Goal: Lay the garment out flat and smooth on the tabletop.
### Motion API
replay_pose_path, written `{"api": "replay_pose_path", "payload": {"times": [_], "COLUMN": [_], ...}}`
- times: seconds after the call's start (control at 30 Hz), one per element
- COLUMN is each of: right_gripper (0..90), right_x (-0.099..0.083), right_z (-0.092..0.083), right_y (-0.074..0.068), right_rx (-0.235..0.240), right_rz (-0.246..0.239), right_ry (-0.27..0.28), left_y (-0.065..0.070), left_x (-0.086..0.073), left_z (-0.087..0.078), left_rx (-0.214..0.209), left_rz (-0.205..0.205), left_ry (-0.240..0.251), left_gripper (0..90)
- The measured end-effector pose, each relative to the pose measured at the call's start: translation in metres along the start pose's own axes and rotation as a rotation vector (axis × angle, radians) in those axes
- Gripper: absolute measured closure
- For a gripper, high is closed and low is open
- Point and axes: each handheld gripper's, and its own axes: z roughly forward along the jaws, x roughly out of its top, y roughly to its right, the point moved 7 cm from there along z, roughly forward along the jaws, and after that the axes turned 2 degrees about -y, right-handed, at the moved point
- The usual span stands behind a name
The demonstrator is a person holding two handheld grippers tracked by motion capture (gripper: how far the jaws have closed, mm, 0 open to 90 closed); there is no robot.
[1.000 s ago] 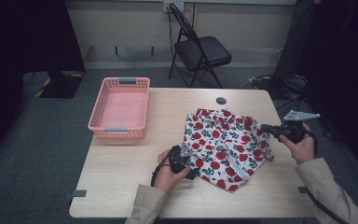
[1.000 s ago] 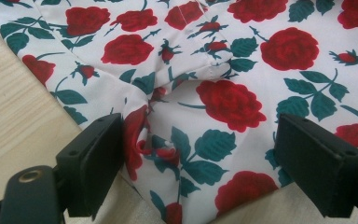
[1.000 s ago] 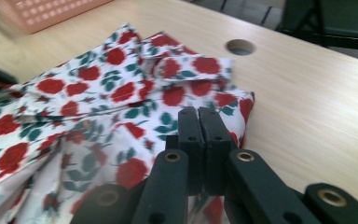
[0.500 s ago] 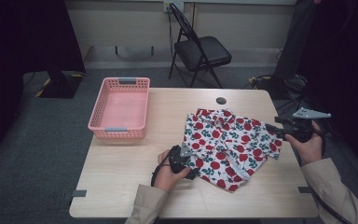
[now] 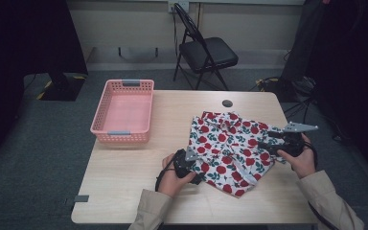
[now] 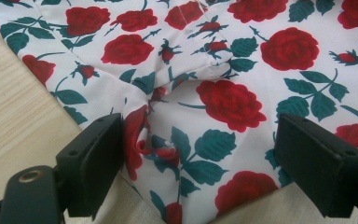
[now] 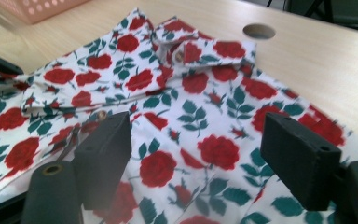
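A white shirt printed with red roses (image 5: 230, 141) lies crumpled on the right half of the wooden table (image 5: 139, 167). My left gripper (image 5: 197, 165) rests at the shirt's near-left edge. In the left gripper view the left gripper (image 6: 196, 149) stands wide open, with the shirt (image 6: 223, 98) flat between the jaws and a small pucker beside the left jaw. My right gripper (image 5: 264, 143) hovers over the shirt's right side. Its jaws have just been opening. In the right gripper view the right gripper (image 7: 196, 140) is open above the shirt (image 7: 186, 112), pinching nothing.
A pink plastic basket (image 5: 124, 111) stands at the table's far left, with nothing in it. A round cable hole (image 5: 227, 103) sits behind the shirt. A black folding chair (image 5: 206, 50) stands beyond the table. Bare wood lies between the basket and the shirt.
The right gripper pulled the shirt's right edge outward, let it go, then came back left and slightly down over the cloth. Its jaws went from shut to open. The left gripper kept still.
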Motion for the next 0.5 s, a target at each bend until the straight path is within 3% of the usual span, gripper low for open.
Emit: {"api": "replay_pose_path", "payload": {"times": [0.5], "right_gripper": [18.3], "right_x": [-0.037], "right_z": [0.016], "right_y": [-0.013], "right_rx": [0.006], "right_rz": [0.014], "right_ry": [-0.055], "left_y": [0.0], "left_x": [0.0], "left_z": [0.0], "left_rx": [0.0], "left_rz": [0.0], "left_ry": [0.0], "left_gripper": [16.0]}}
